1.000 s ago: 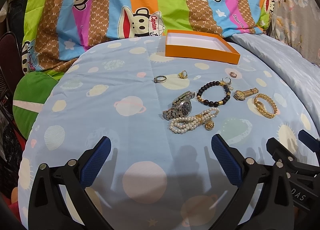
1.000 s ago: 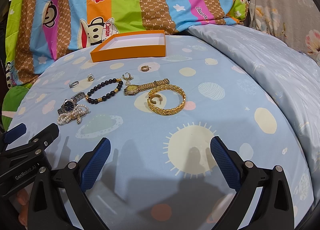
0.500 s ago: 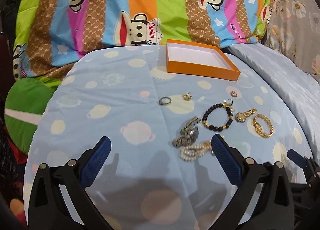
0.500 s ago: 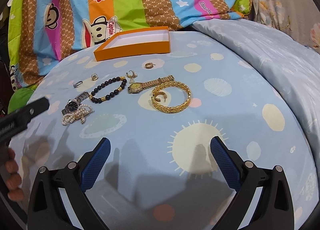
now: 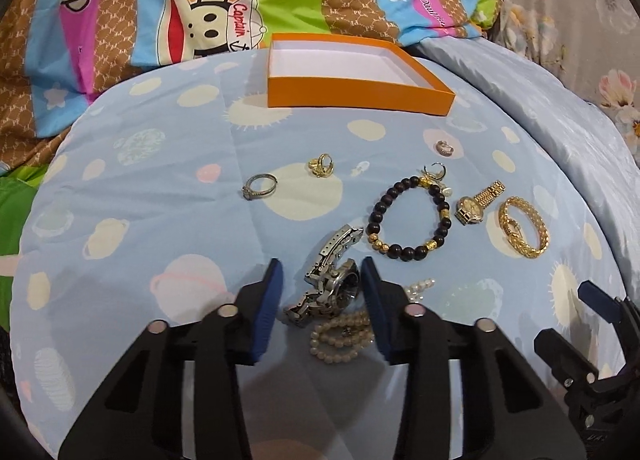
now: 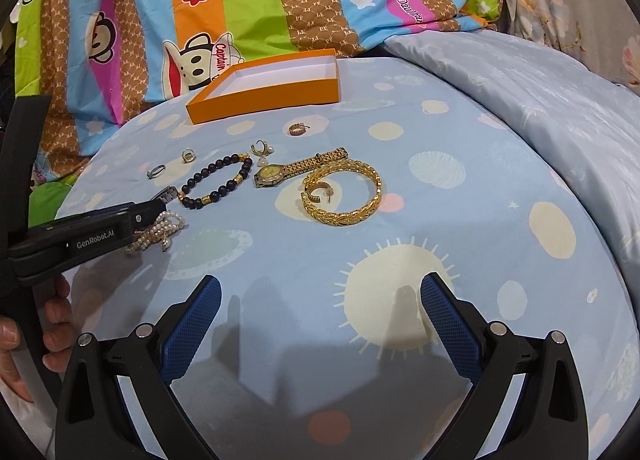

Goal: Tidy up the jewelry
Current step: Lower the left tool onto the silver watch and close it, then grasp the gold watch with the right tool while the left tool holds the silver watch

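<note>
A pale blue planet-print bedspread [image 5: 140,196] carried the jewelry. The silver watch [image 5: 332,280] lay well in front of the orange box [image 5: 356,94], between the just-closing left gripper [image 5: 322,280] jaws, the right pad touching it, the left not. The right gripper [image 6: 320,300] gaped, released.

"Captain" in red on white cap of cartoon monkey, on striped bedspread [image 5: 224,20] behind orange box; also readable in right wrist view. "Daul frank" in white script on orange stripe of same bedspread, right wrist view; again on pink stripe, partly cut by fold. "GenRobot.AI" in white on black side of left claw [image 6: 160,206]. Brown stripes carry repeated small monogram, too small to read.
</note>
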Tool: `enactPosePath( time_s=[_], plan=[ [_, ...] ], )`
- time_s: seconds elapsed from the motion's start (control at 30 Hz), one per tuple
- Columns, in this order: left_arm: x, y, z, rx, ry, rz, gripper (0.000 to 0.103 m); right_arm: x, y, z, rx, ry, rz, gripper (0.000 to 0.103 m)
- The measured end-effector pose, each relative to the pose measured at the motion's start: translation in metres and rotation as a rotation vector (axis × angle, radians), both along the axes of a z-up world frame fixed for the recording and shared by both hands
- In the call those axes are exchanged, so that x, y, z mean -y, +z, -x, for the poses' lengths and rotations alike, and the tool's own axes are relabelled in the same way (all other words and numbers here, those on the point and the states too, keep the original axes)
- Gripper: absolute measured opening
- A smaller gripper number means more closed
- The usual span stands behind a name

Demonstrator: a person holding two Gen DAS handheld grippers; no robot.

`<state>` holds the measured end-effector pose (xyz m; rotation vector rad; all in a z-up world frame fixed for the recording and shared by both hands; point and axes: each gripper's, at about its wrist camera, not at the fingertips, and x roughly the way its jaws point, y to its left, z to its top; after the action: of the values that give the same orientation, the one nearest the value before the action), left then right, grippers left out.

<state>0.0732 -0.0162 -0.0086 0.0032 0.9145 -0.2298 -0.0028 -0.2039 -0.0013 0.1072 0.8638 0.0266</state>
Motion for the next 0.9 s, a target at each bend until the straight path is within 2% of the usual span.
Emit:
enactPosePath(
  time_s=[0.07, 0.3, 0.43, 0.6, 0.7, 0.77, 0.9],
  plan=[
    [0.0, 0.0, 0.001, -0.001, -0.013, 0.014, 0.024, 0.001, 0.0, -0.001, -0.002, -0.002, -0.007, 0.098],
    [-0.01, 0.006, 0.003, 0.01, 0.002, 0.066, 0.022, 0.003, 0.007, -0.011, 0.018, 0.008, -0.017, 0.098],
    [-0.023, 0.017, 0.004, 0.058, 0.052, 0.074, 0.022, -0.006, 0.018, -0.027, 0.048, 0.063, 0.0, 0.087],
    [-0.035, 0.022, 0.005, 0.107, 0.103, 0.025, 0.022, -0.027, 0.022, -0.06, 0.064, 0.246, 0.118, 0.074],
    [-0.039, 0.017, 0.001, 0.088, 0.111, 0.023, 0.022, -0.032, 0.018, -0.078, 0.06, 0.404, 0.197, 0.071],
    [-0.039, 0.014, -0.001, 0.077, 0.112, 0.022, 0.022, -0.03, 0.013, -0.088, 0.055, 0.492, 0.241, 0.065],
    [-0.037, 0.01, -0.002, 0.085, 0.107, -0.004, 0.022, -0.023, 0.003, -0.104, -0.002, 0.615, 0.241, 0.065]
  ],
)
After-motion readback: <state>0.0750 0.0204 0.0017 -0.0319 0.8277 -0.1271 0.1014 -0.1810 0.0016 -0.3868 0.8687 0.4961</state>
